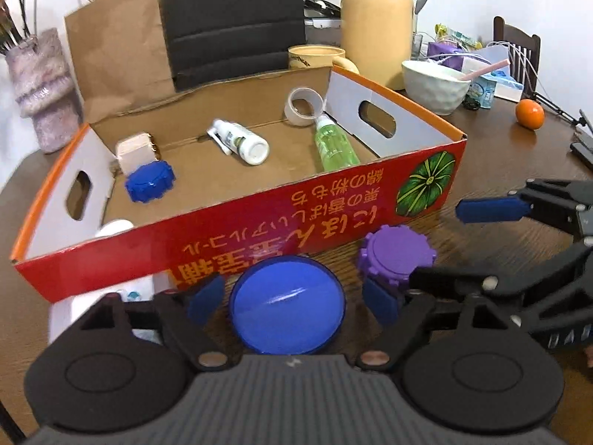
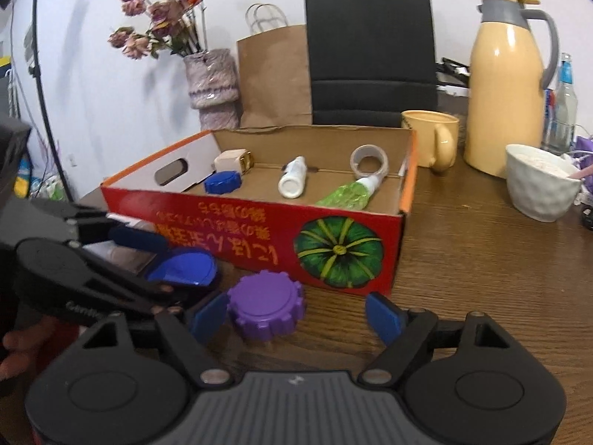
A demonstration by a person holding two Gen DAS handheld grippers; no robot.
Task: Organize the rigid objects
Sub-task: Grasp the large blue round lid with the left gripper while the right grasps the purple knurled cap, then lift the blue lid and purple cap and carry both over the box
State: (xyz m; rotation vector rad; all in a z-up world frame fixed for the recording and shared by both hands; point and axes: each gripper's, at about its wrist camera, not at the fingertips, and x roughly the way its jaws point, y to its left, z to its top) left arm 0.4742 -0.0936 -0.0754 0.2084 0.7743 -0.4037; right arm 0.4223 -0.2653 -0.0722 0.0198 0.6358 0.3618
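A red cardboard box (image 1: 259,230) (image 2: 259,233) stands open on the wooden table. In it lie a blue ridged cap (image 1: 150,181) (image 2: 222,182), a white spray bottle (image 1: 241,142) (image 2: 292,178), a green bottle (image 1: 333,144) (image 2: 348,194), a tape roll (image 1: 304,105) (image 2: 369,161) and a cream box (image 1: 135,150) (image 2: 231,161). In front of the box, a round blue lid (image 1: 287,304) (image 2: 181,269) lies between the open fingers of my left gripper (image 1: 292,302) (image 2: 148,259). A purple ridged cap (image 1: 396,256) (image 2: 266,309) sits between the open fingers of my right gripper (image 2: 296,319) (image 1: 437,244), close to its left finger.
Behind the box stand a brown paper bag (image 1: 115,48), a black bag (image 2: 370,59), a yellow mug (image 2: 433,137), a yellow thermos (image 2: 507,81) and a vase (image 2: 213,85). A white bowl (image 2: 537,185) and an orange (image 1: 530,113) are to the right. A white object (image 1: 92,307) lies by the box's left corner.
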